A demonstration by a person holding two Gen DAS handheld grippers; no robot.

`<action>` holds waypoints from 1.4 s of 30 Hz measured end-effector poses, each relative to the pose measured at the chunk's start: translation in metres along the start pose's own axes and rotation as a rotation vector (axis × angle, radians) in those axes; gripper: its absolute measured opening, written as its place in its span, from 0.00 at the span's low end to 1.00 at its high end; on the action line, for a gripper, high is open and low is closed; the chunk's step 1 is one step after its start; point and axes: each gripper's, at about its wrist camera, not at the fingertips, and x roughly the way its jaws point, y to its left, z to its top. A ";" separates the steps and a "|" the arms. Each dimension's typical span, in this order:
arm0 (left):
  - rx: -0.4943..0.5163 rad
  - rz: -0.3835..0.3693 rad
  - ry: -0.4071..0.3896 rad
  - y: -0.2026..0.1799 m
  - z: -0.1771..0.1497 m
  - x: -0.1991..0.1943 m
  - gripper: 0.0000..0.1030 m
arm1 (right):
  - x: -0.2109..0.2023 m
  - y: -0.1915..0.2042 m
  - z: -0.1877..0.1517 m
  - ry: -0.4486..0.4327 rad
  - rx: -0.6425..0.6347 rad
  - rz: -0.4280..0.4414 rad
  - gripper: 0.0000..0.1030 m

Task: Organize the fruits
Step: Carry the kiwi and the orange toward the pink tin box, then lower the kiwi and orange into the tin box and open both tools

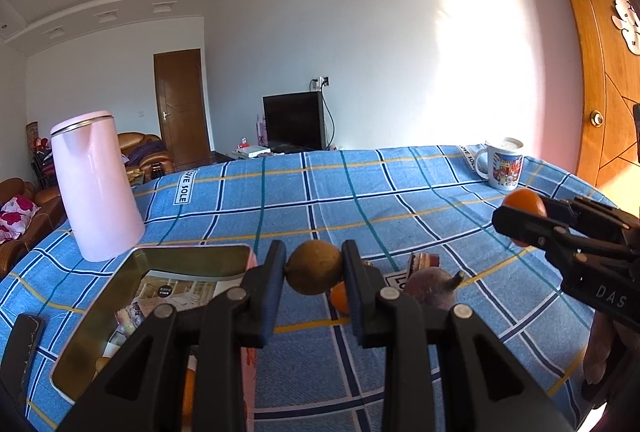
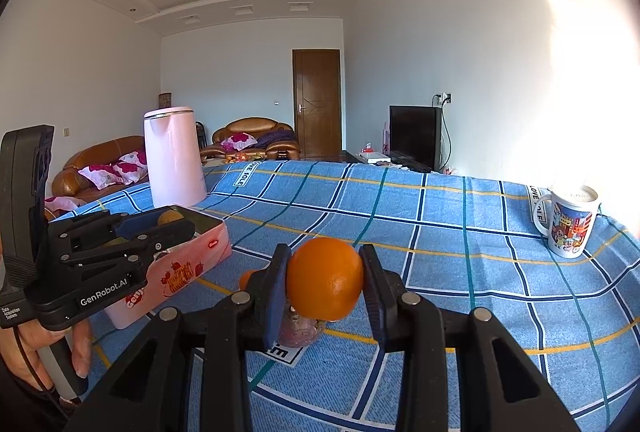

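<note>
My left gripper (image 1: 315, 266) is shut on a brown round fruit (image 1: 315, 272) and holds it above the blue checked tablecloth, just right of the pink tin box (image 1: 160, 292). My right gripper (image 2: 325, 278) is shut on an orange (image 2: 325, 278), held in the air; it also shows in the left wrist view (image 1: 524, 206) at the right. On the cloth lie a small orange (image 1: 339, 297) and a dark red fruit with a stem (image 1: 434, 288). In the right wrist view the left gripper (image 2: 160, 228) hovers over the pink box (image 2: 188, 264).
A pink kettle (image 1: 98, 188) stands at the back left, behind the box. A printed mug (image 1: 505, 164) stands at the far right corner. A black phone (image 1: 22, 348) lies at the left edge. The blue cloth (image 1: 360, 192) covers the table.
</note>
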 end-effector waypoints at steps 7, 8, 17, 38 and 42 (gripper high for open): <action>0.011 0.012 -0.030 -0.003 0.000 -0.006 0.29 | -0.003 0.002 0.000 -0.011 -0.015 -0.004 0.36; 0.007 0.011 -0.030 -0.002 0.000 -0.006 0.29 | -0.002 0.003 0.000 -0.010 -0.017 -0.004 0.36; -0.019 -0.017 -0.028 0.004 -0.001 -0.007 0.29 | 0.011 0.016 0.003 0.044 -0.055 0.014 0.36; -0.105 0.079 0.052 0.068 -0.007 -0.005 0.29 | 0.050 0.075 0.032 0.100 -0.141 0.133 0.36; -0.137 0.132 0.080 0.098 -0.008 -0.002 0.29 | 0.066 0.093 0.039 0.118 -0.149 0.180 0.36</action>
